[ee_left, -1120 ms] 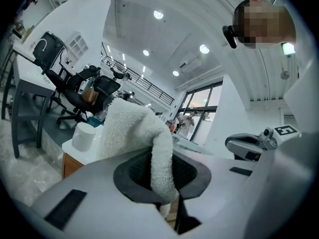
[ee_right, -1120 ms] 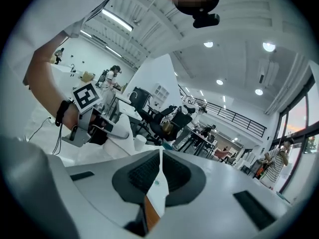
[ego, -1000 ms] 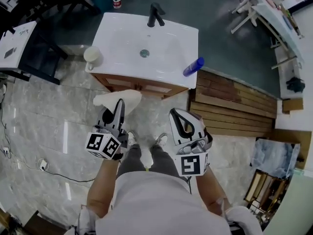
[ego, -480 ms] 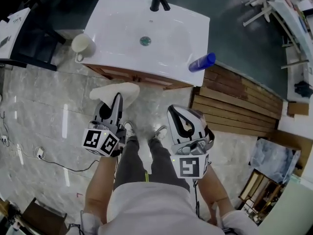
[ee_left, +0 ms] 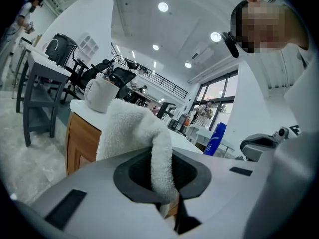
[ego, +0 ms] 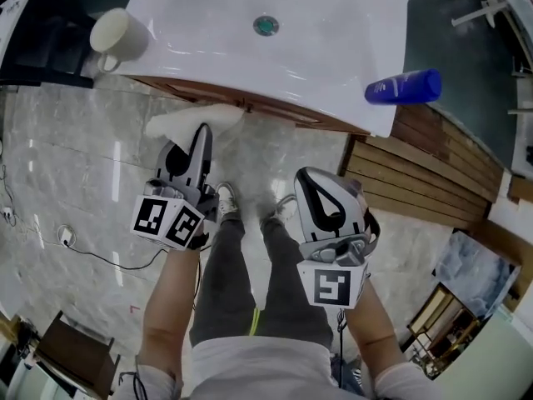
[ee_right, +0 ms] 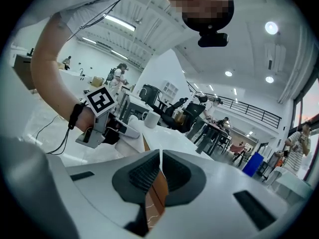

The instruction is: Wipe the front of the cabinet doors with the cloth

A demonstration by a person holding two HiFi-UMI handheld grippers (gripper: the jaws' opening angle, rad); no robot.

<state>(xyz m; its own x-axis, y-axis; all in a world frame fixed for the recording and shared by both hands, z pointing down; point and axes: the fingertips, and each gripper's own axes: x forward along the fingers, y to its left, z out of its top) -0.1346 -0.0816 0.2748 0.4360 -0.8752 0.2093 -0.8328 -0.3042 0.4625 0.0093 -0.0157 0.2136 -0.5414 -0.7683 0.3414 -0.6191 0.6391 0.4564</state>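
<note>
Jaws of the left claw point(ego: 202, 133) are clamped on a white cloth point(ego: 191, 122), which bulges out ahead of them at the middle left of the frame. Its far end lies up against the lower edge of the wooden cabinet point(ego: 275, 112); whether it touches I cannot tell. The right claw point(ego: 315, 176) sits at centre right, jaws drawn to a thin slit with nothing between them. Marble floor point(ego: 75, 165) lies open to the left, and wooden boards point(ego: 433, 182) fill the right. Since a second ago the white sink point(ego: 333, 32) has slid to the top edge, its tap gone from view, and both claws are nearer the cabinet. A mug point(ego: 117, 33) stands on the sink's upper-left corner, its inside unclear. A blue bottle point(ego: 404, 87) lies on its side at the right rim.
</note>
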